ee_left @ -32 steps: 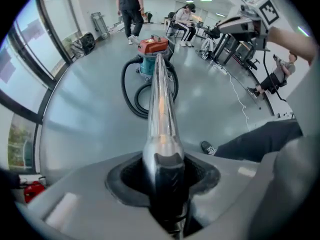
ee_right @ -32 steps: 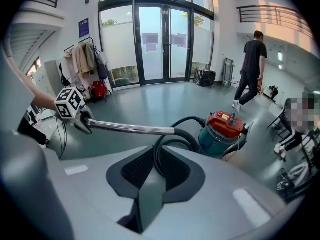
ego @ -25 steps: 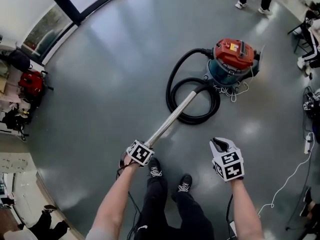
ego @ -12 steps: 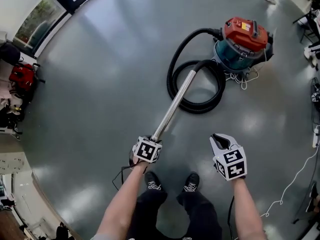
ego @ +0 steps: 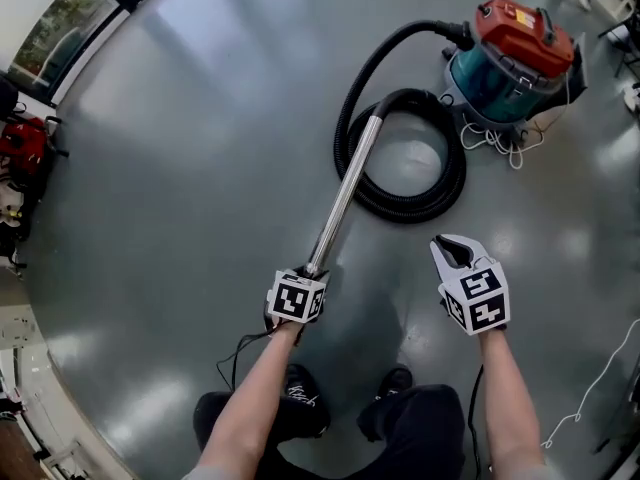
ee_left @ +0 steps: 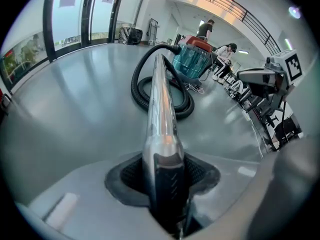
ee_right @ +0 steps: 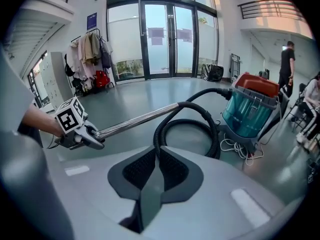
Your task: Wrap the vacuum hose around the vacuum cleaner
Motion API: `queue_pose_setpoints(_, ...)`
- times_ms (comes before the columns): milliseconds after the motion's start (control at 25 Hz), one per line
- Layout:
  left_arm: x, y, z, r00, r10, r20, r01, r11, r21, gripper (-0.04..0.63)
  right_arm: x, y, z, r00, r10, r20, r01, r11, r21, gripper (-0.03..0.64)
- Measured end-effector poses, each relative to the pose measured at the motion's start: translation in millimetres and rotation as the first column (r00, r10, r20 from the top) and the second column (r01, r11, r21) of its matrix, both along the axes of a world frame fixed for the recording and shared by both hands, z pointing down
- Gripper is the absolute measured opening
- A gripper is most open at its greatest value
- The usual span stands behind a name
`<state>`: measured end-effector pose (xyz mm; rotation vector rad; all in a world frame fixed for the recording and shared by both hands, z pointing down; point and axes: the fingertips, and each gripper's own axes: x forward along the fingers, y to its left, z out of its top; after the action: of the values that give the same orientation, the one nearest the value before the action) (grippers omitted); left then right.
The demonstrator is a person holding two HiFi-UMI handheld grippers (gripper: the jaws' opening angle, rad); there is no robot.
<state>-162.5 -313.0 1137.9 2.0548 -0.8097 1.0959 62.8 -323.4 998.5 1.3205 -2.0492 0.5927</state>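
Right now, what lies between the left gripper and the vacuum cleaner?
The metal wand, clamped in the left gripper, then the coiled black hose leading to the vacuum cleaner. It shows most clearly in the head view.

ENTRANCE HALL, seemingly of an office or institute: a polished grey floor [ego: 180, 138] runs wide and open to tall glass double doors [ee_right: 167, 39] at the far end, with full-height windows [ee_left: 70, 19] along the left side. An upper gallery with a dark railing [ee_left: 240, 11] overlooks the space. Left of the doors, coats hang on a rack [ee_right: 92, 49] beside what may be lockers [ee_right: 47, 76]. At the far right a standing person [ee_right: 289, 59] is near a seated person [ee_right: 311, 101].
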Motion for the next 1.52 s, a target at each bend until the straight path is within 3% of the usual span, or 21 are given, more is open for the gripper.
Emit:
queue_pose_setpoints(440,-9.6,-8.4,94.9,0.999,-0.046,0.005,0.045,0.998,0.037,0.17,-29.7,-45.8,106.8,0.996,-0.089,0.006,0.088,0.996,0.021,0.043)
queue_pose_setpoints(760,-14.0,-19.1,128.1,0.997,-0.051,0.061,0.043,0.989,0.139,0.17,-35.4,-51.9,129.0,0.995,-0.101,0.025,0.1,0.994,0.032,0.04)
queue_pose_setpoints(1000,-23.3,-13.0,145.7,0.989,-0.086,0.124,0.07,0.99,0.122,0.183,-35.7,-43.9,140.3,0.99,-0.138,-0.021,0.139,0.99,0.029,0.04)
queue_pose_setpoints(1280,-22.4,-15.0,164.2,0.974,-0.107,0.197,0.08,0.987,0.142,0.184,-30.6,-39.0,155.7,0.992,-0.121,0.046,0.12,0.993,0.012,0.044)
queue_pose_setpoints(1520,-27.4,-16.0,176.6,0.967,-0.091,0.24,0.063,0.991,0.121,0.183,-36.4,-30.1,162.9,0.99,-0.134,0.049,0.134,0.991,0.002,0.044)
